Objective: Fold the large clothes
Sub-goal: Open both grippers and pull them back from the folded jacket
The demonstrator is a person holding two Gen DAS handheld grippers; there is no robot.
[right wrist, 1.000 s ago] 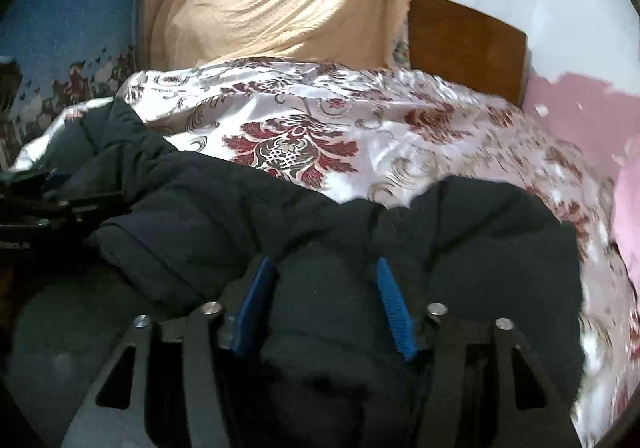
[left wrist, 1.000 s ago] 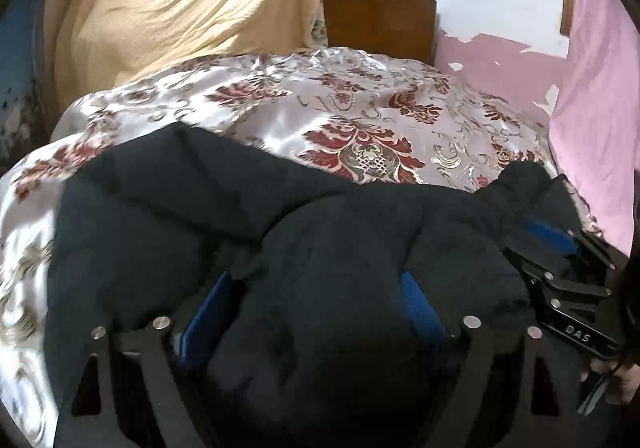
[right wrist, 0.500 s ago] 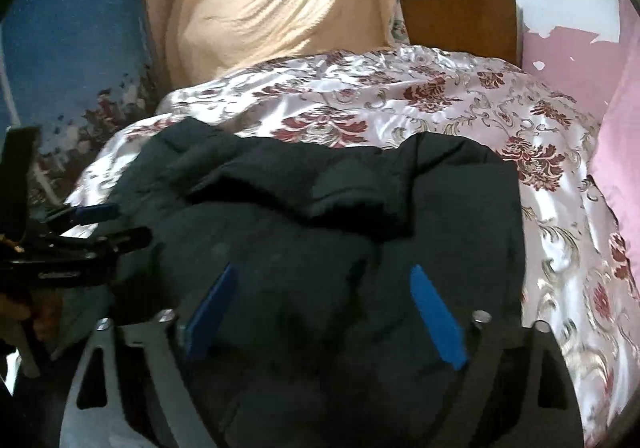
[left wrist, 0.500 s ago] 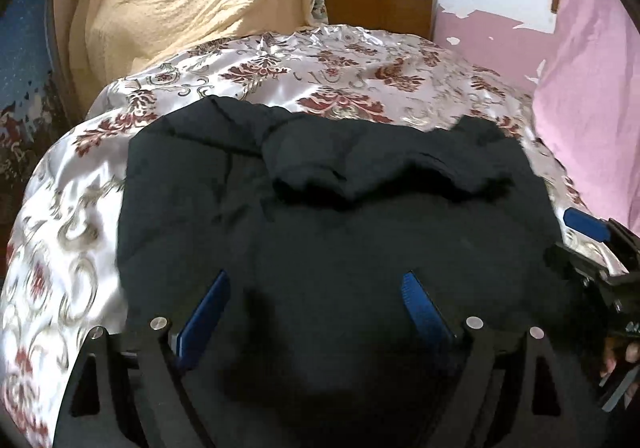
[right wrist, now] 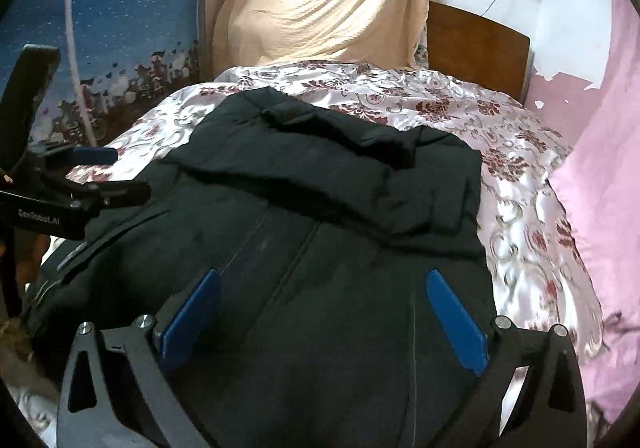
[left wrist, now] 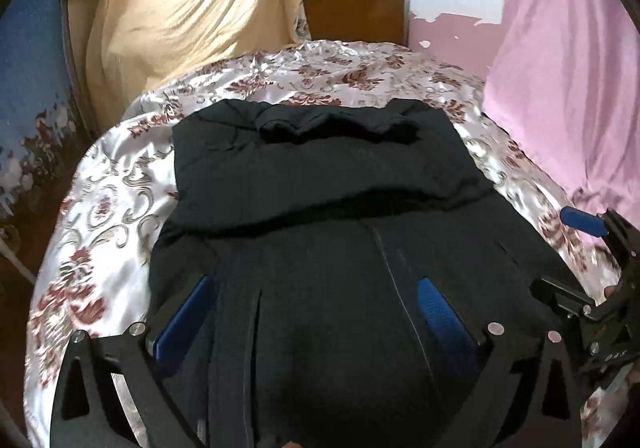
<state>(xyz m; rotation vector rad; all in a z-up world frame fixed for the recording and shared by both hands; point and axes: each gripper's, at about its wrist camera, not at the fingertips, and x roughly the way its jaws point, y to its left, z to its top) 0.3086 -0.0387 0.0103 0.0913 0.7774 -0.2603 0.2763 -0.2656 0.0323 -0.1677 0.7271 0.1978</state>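
A large black jacket (left wrist: 320,183) lies on the bed, its far part folded back over itself into a thick band (right wrist: 360,175), zipper line running toward me. My left gripper (left wrist: 316,288) hovers over the jacket's near part with its jaws opening wide. The blue pads (left wrist: 188,312) stand apart from the cloth and grip nothing. My right gripper (right wrist: 323,280) is also above the near part, jaws opening, with jacket cloth showing below the gap but nothing pinched. Each gripper shows in the other's view: the right gripper (left wrist: 572,256) at the right edge, the left gripper (right wrist: 116,172) at the left edge.
The bed wears a shiny floral cover (left wrist: 112,207). Behind it are a wooden headboard (left wrist: 356,11) and a draped yellow cloth (left wrist: 192,7). A pink cloth (left wrist: 568,87) hangs along the right side and a blue patterned cloth (right wrist: 120,7) along the left.
Both grippers let go of the bunched jacket cloth, spread their jaws and drew back and up. The released part now lies folded across the jacket's far half.
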